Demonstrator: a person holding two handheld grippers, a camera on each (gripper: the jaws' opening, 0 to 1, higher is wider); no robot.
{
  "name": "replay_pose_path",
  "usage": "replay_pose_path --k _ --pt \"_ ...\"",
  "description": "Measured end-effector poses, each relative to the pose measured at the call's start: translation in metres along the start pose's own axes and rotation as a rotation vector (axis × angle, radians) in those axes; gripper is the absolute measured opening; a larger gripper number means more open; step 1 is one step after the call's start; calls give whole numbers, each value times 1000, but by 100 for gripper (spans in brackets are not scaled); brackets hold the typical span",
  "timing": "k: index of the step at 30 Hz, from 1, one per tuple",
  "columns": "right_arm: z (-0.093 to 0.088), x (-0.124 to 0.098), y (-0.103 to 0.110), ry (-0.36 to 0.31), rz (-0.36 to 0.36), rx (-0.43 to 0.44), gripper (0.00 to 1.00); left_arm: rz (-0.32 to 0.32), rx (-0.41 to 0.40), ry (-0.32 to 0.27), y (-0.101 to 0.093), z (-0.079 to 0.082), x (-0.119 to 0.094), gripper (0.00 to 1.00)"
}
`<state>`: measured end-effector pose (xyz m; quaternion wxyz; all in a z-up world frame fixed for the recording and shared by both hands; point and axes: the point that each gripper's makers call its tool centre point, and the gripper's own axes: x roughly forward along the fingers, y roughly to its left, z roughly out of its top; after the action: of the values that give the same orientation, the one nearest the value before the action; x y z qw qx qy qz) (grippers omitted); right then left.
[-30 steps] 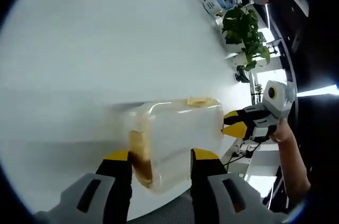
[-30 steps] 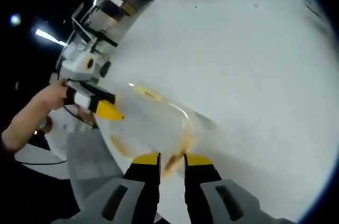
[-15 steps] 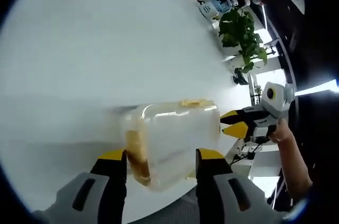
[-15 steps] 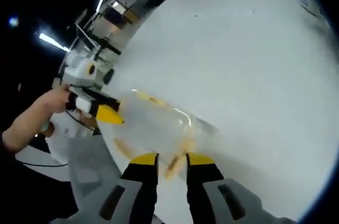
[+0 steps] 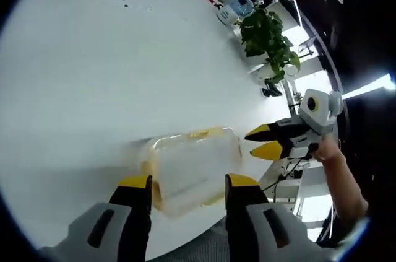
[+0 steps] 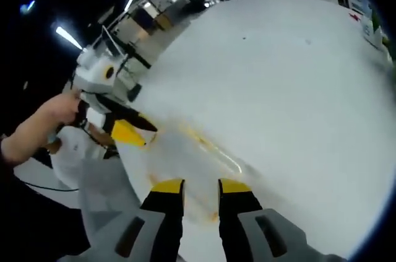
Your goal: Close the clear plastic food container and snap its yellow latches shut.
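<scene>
- The left gripper [image 5: 182,183] stood nearest in the left gripper view, its yellow-tipped jaws spread wide to either side of the container's near end; it looked released, with no firm contact visible.
- The clear plastic food container [image 5: 189,164] lay on the white table [image 5: 111,70] near the table's edge, lid apparently down, with a yellow latch [image 5: 207,132] along its far rim. Whether the latches were snapped could not be told.
- The right gripper [image 5: 262,140] hovered just beside the container's right end, apart from it, jaws parted narrowly and holding nothing.
- In the right gripper view, the container [image 6: 192,163] was blurred just beyond that gripper's jaws.
- A potted plant [image 5: 267,42] stood well beyond the container, past the table.
- Judgement: latching well would call for steadying the container with one gripper while the other pressed a latch squarely down.
</scene>
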<state>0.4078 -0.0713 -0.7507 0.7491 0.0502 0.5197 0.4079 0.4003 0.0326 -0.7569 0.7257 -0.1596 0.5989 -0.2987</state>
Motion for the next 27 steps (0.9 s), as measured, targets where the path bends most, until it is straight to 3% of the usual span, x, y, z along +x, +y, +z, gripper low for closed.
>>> replay_pose_path --k 8,12,18,23,27 --pt "0 6 11 25 16 -56 17 6 31 8 -2 -2 -3 42" --pt "2 7 12 26 16 -68 16 19 97 16 -4 4 -2 41" --pt "-1 6 9 35 9 -77 15 22 68 8 11 1 1 40" --pt "-17 -6 -23 21 -54 -9 19 65 5 27 35 -9 5 45" --pt "-23 -16 -39 7 -73 97 23 59 -29 65 36 -18 13 50"
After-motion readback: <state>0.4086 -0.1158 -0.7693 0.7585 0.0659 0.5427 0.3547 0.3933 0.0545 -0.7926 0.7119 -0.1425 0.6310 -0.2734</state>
